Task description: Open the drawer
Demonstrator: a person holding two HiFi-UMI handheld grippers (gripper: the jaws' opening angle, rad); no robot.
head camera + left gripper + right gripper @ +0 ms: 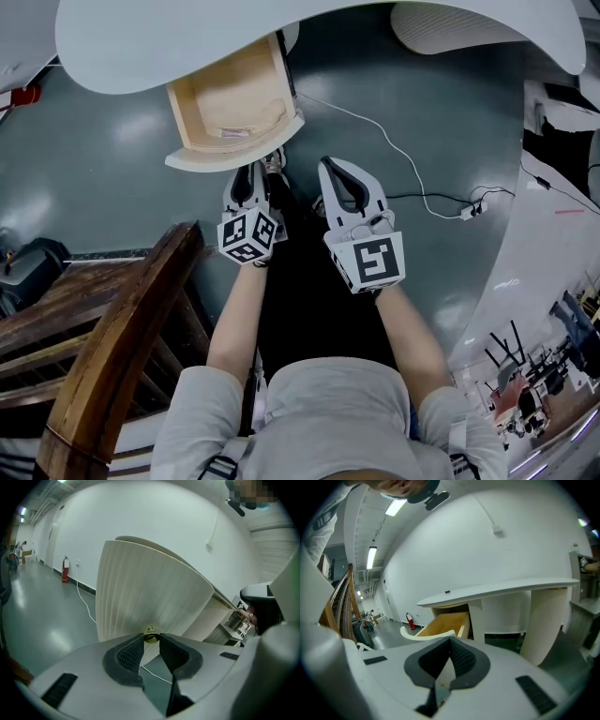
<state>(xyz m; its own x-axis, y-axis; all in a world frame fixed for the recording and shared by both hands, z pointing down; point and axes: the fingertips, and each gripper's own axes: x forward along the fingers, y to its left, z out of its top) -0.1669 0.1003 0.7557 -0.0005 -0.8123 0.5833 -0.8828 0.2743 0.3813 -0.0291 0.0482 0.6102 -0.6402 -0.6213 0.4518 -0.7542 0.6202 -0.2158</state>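
The drawer [234,156] stands pulled out from under the white curved tabletop [187,47], its pale wooden inside showing. A piece of paper lies in it. My left gripper [267,169] is at the drawer's cream curved front [150,592], shut on the small brass knob [151,636], with a ribbed pad on each side. My right gripper [330,169] hangs just right of the drawer, above the floor. Its jaws meet at the tips with nothing held. In the right gripper view the right gripper [450,642] faces the open drawer [440,624].
A dark wooden railing [122,319] runs along the lower left, close to my left arm. A white cable [394,141] crosses the grey floor to a plug [469,211]. Another white counter [544,253] curves along the right. A red fire extinguisher [65,570] stands by the far wall.
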